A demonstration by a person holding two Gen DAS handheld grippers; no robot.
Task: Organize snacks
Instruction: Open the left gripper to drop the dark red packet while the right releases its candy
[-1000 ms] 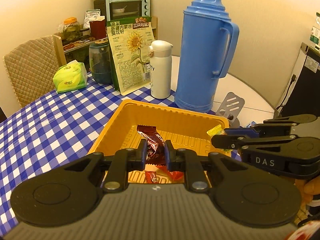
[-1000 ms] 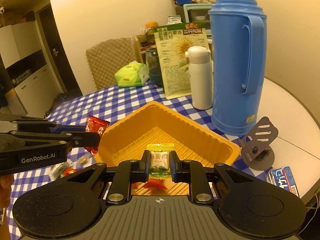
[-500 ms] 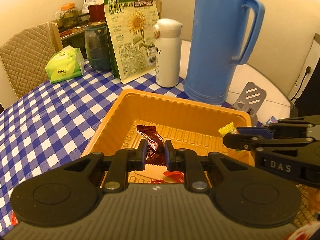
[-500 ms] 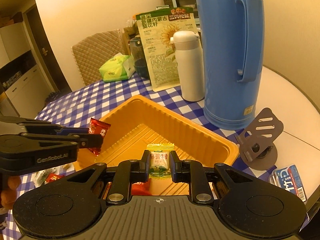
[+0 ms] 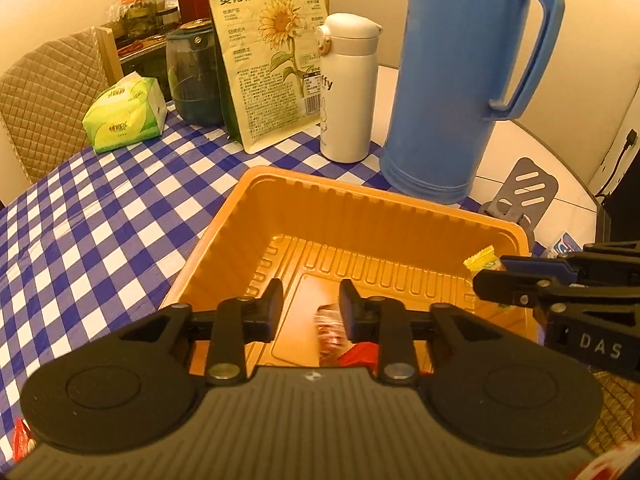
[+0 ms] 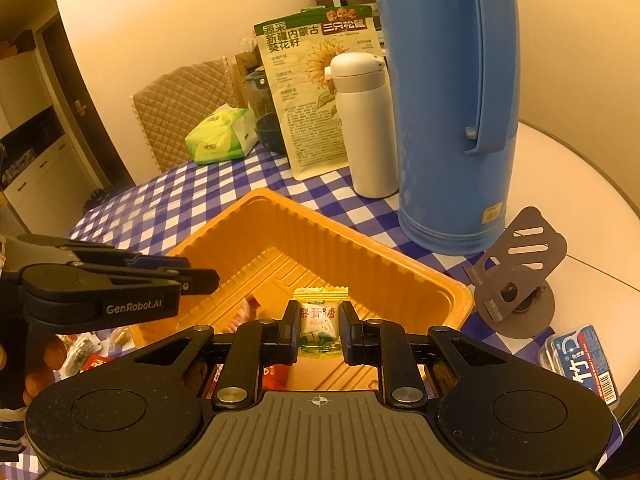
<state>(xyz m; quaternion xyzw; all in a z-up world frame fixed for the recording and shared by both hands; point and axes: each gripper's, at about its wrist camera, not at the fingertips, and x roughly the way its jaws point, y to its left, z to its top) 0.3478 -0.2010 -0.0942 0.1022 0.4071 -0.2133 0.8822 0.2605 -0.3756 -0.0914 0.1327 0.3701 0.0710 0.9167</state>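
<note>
An orange plastic tray [image 5: 360, 196] sits on the blue checked tablecloth. My left gripper [image 5: 309, 310] hovers over the tray's near side and its jaws are opening. A dark red candy [image 5: 330, 330], blurred, drops free just under the right-hand finger, and no pad presses on it. A red wrapper [image 5: 360, 356] lies on the tray floor beside it. My right gripper [image 6: 319, 322] is shut on a yellow-green wrapped candy [image 6: 320, 300] above the tray [image 6: 320, 220]. In the left wrist view that gripper [image 5: 520, 284] and its candy [image 5: 484, 260] hang over the tray's right rim.
Behind the tray stand a tall blue thermos [image 5: 460, 80], a white flask [image 5: 348, 88], a sunflower seed bag [image 5: 268, 48] and a green tissue pack [image 5: 126, 114]. A grey phone stand [image 6: 516, 276] and a blue box [image 6: 580, 360] lie to the right. Loose snacks [image 6: 84, 354] lie left of the tray.
My left gripper moved forward and down over the tray, then its jaws parted and let go of the dark red candy. My right gripper came slightly closer to the tray, still holding its candy.
</note>
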